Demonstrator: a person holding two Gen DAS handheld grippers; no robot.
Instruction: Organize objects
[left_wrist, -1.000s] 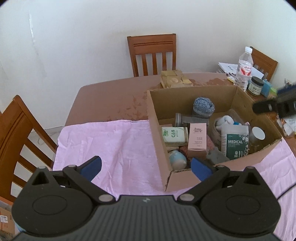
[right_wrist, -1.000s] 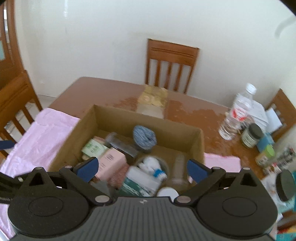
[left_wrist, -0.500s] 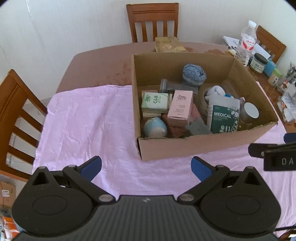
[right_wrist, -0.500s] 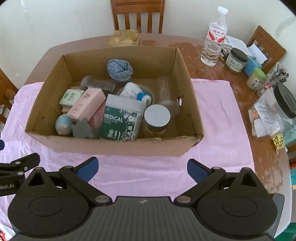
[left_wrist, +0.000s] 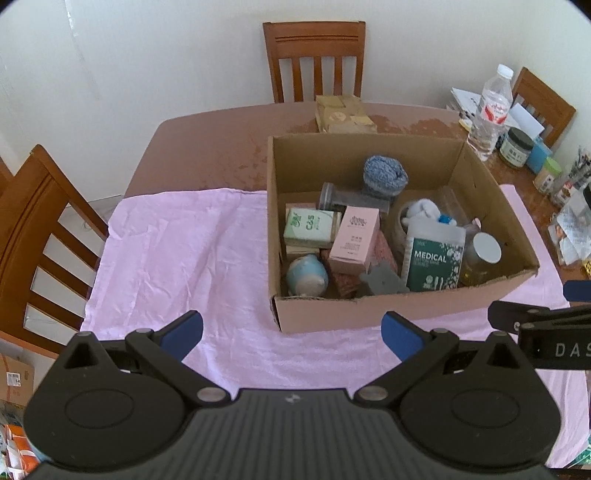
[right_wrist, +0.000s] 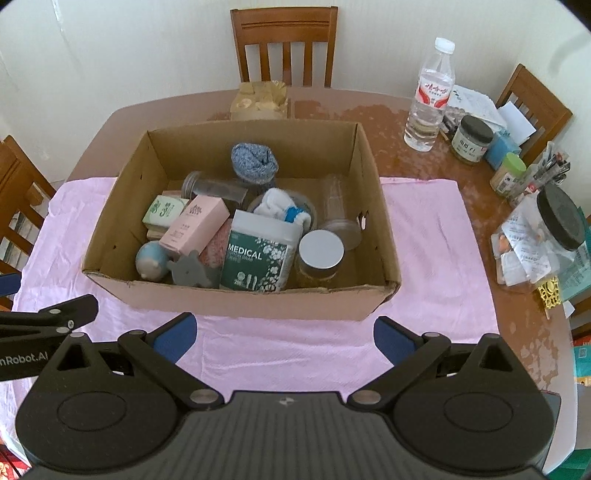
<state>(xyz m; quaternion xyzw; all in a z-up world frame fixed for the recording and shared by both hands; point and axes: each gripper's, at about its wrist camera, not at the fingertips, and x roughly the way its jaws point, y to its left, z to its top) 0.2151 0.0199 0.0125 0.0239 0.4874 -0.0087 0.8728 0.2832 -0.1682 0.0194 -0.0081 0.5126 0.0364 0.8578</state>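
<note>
**Both hand-held grippers spread and empty before a filled cardboard box**

The left hand-held gripper (left_wrist: 291, 334) occupied the lower part of its view with its blue-padded fingers (left_wrist: 183, 334) spread wide, nothing between them. The right hand-held gripper (right_wrist: 284, 334) was in the same condition, released and empty, above the pink cloth (right_wrist: 424, 236).

The cardboard box (right_wrist: 236, 301) stood open at the centre of the right wrist view, resting on the pink cloth, which covered the near part of the tabletop (right_wrist: 388, 122). Inside the box, a white tub marked MEDICAL (right_wrist: 258, 258) stood near the front wall, just beside a jar with a white lid (right_wrist: 320, 251) to its right. A pink carton (right_wrist: 195, 225) lay tilted left of the tub, with a green packet (right_wrist: 164, 211) behind it. A blue-grey knitted bundle (right_wrist: 254, 162) sat toward the rear wall. A pale blue cup (right_wrist: 150, 260) lay in the front left corner, next to a grey flat piece (right_wrist: 190, 273).

Outside the box, in the upper right of the frame, a water bottle (right_wrist: 428, 96) stood upright on bare tabletop, near a dark-lidded jar (right_wrist: 472, 138). A wooden chair (right_wrist: 283, 44) stood at the far edge.
</note>
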